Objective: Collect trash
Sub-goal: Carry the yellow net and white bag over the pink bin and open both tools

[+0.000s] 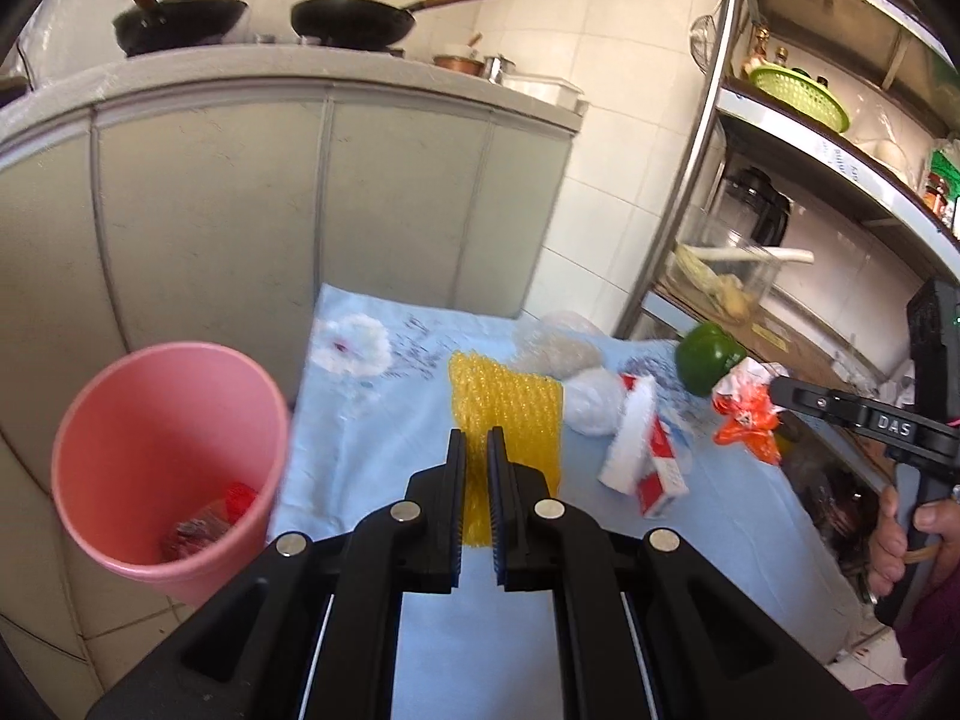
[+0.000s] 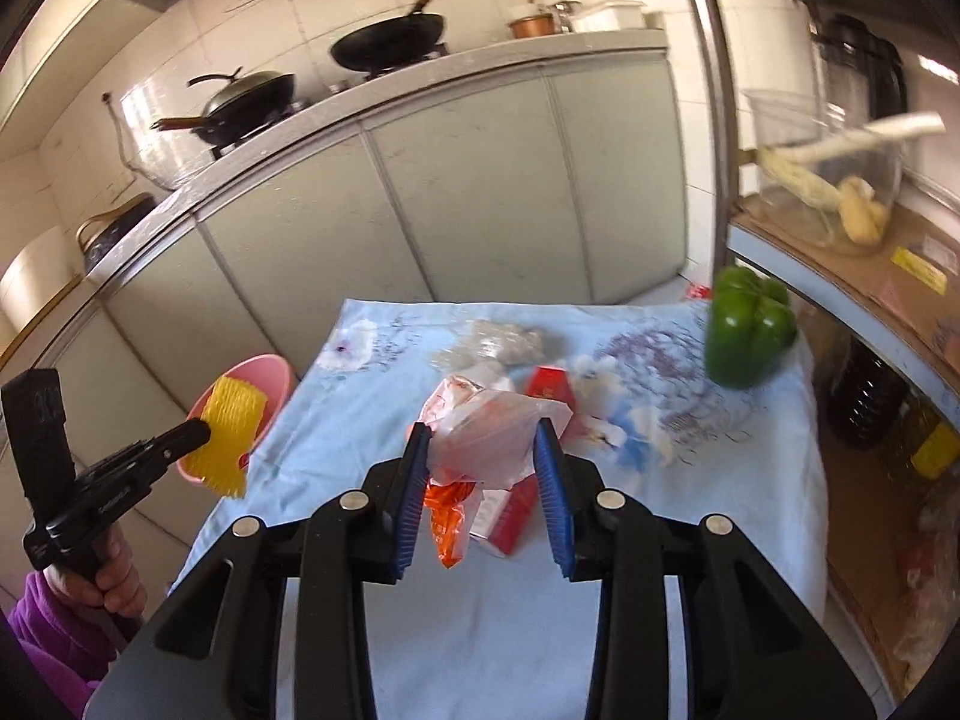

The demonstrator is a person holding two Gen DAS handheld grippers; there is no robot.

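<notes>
My left gripper (image 1: 477, 438) is shut on a yellow bubble-wrap sheet (image 1: 507, 414) and holds it above the blue tablecloth (image 1: 372, 444); the right wrist view shows the sheet (image 2: 228, 438) hanging in front of the pink bin (image 2: 264, 378). The pink bin (image 1: 162, 456) stands left of the table with red wrappers inside. My right gripper (image 2: 483, 438) is shut on an orange-and-white plastic bag (image 2: 480, 438), held above a red-and-white carton (image 2: 510, 510). The bag also shows in the left wrist view (image 1: 744, 414).
On the cloth lie a red-and-white carton (image 1: 648, 462), a white crumpled wad (image 1: 594, 402), clear plastic film (image 1: 558, 348) and a green bell pepper (image 2: 750, 330). A grey cabinet (image 1: 300, 210) with woks stands behind. A metal shelf rack (image 1: 840, 180) stands at the right.
</notes>
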